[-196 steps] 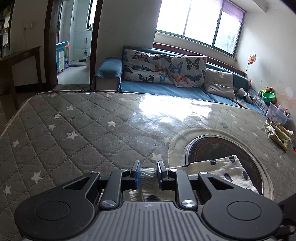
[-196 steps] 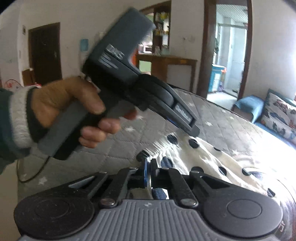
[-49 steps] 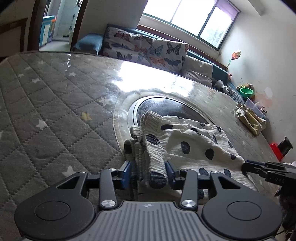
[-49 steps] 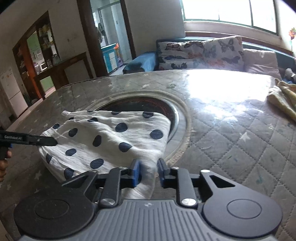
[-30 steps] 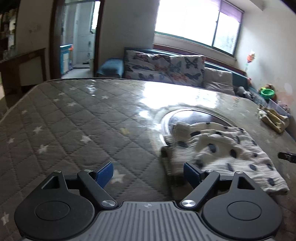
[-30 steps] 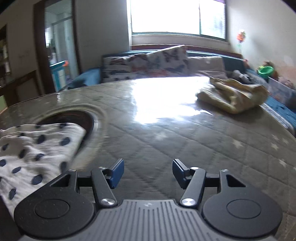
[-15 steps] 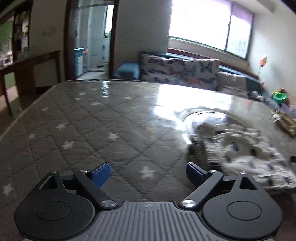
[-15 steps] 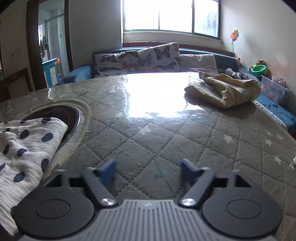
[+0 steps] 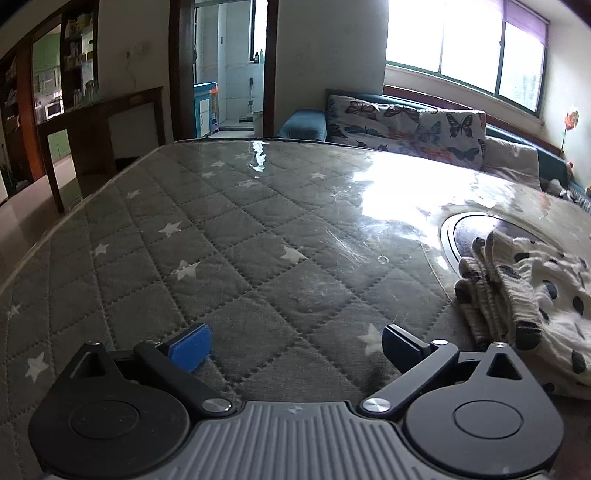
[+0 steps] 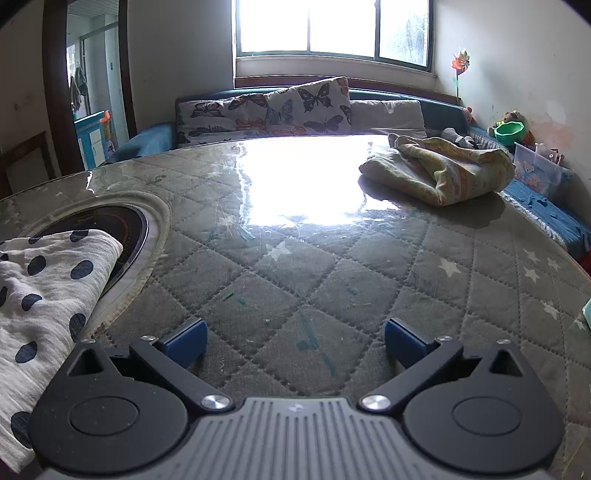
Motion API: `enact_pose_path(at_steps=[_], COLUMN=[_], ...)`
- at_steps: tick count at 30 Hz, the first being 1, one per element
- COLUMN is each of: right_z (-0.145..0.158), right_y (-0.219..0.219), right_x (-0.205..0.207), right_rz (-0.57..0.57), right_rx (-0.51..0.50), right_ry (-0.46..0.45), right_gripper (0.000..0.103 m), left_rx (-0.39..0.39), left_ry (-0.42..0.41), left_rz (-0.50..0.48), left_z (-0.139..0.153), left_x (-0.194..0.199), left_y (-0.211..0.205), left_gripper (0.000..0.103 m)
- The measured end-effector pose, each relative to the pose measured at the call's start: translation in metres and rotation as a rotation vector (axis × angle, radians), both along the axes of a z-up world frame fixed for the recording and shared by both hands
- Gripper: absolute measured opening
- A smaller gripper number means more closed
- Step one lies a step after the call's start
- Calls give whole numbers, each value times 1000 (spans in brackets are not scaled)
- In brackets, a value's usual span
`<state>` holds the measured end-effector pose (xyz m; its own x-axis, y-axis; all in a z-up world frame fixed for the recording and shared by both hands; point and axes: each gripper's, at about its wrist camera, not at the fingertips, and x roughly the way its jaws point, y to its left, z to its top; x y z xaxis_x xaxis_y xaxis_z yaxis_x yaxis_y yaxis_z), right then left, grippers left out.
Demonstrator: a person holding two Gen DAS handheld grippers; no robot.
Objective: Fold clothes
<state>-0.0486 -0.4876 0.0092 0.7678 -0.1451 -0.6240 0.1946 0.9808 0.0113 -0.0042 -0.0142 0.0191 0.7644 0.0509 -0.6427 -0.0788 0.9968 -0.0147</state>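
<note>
Left gripper [image 9: 295, 345] and right gripper [image 10: 295, 341] spread wide, released, grasping nothing, above quilted table [image 9: 240, 258]. Folded polka-dot cloth [image 9: 532, 295] between them over round inset [image 10: 125, 221]; yellow garment [image 10: 443, 173] far right.

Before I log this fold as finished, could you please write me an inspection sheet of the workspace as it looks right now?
Surface: grey quilted star-print table cover under glossy clear film, with a round dark inset.
Job's things: folded white cloth with dark polka dots lying partly over the inset; crumpled yellow patterned cloth unfolded at the far side.
Clutter: nothing seen.
Grippers: left hand-held gripper open, holding nothing; right hand-held gripper open, holding nothing.
Cables: nothing seen.
Surroundings: blue sofa with butterfly-print cushions, bright window, green bowl, open doorway.
</note>
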Motion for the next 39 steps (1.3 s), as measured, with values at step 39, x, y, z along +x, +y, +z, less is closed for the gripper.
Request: enact_pose_path(at_steps=[39], right_z=[-2], right_y=[-4], right_x=[2], right_rz=[3], right_rx=[1], right_ry=[1], right_gripper=[103], left_rx=[24], left_ry=[-12], left_rz=[1], left_z=[-3], left_x=[-1], left_y=[-7], left_gripper=[103])
